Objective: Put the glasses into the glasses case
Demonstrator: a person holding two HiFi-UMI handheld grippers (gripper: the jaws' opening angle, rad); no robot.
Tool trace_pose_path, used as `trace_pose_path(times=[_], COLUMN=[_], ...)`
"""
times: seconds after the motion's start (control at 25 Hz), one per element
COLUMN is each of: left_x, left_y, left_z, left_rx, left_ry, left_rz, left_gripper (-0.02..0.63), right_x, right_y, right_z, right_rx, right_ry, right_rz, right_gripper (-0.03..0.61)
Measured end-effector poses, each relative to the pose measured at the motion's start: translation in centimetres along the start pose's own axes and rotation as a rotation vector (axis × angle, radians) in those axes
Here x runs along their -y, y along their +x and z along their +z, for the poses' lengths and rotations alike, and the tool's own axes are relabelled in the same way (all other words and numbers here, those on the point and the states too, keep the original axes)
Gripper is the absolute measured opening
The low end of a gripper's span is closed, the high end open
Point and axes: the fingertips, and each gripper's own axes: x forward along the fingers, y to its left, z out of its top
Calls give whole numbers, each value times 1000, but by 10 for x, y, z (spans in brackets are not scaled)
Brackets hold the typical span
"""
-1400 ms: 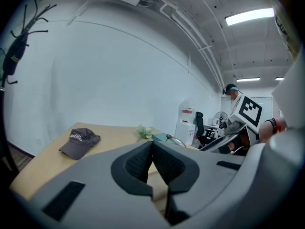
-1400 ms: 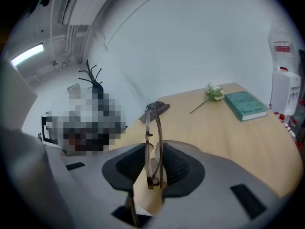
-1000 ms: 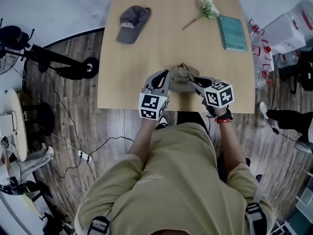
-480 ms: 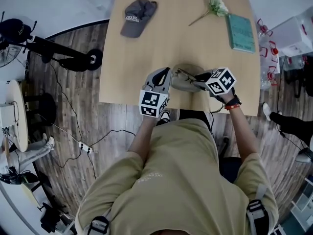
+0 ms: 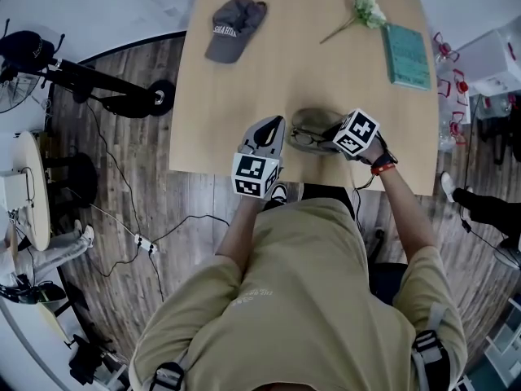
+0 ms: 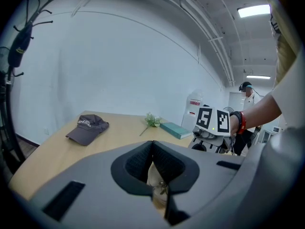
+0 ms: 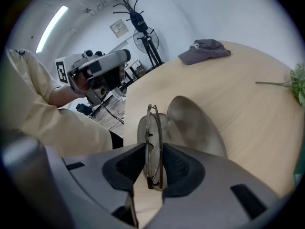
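An open beige glasses case [image 5: 313,125] lies near the table's front edge, between my two grippers. My left gripper [image 5: 277,133] is shut on its near left edge; in the left gripper view the beige case [image 6: 156,178] shows pinched between the jaws [image 6: 153,175]. My right gripper [image 5: 323,138], tilted steeply down, is shut on the folded thin-framed glasses [image 5: 304,139]. In the right gripper view the glasses [image 7: 154,128] stand on edge between the pads [image 7: 155,163], just above the case's base, with its lid [image 7: 195,123] lying open to the right.
On the wooden table [image 5: 269,80] a grey cap [image 5: 234,27] lies at the far left, a flower sprig [image 5: 366,10] and a teal book [image 5: 407,55] at the far right. Tripod stands [image 5: 106,96] and cables are on the floor at left.
My right gripper has dropped and tipped downward, bringing the glasses closer over the open case. The left gripper has stayed on the case's edge.
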Motion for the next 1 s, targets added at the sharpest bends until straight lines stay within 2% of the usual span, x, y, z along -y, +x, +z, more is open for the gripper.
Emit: trace_pose_path(times=[0.48,0.88,1.0], left_x=[-6,-10,-7], left_y=[-1,-10,-12], left_z=[-7,-10,-10], left_rx=[-16,-9,-9], left_ry=[-19,-37,-33], left_rz=[0,1,-8], left_gripper=[23,23,23], right_x=[4,12,10], right_y=[26,37,37], right_z=[-17,-21,-22], right_rx=[-166,-233,-230], right_ry=[-77,-132,-137], right_rz=[-24,-193,-216], right_gripper=[128,170,194])
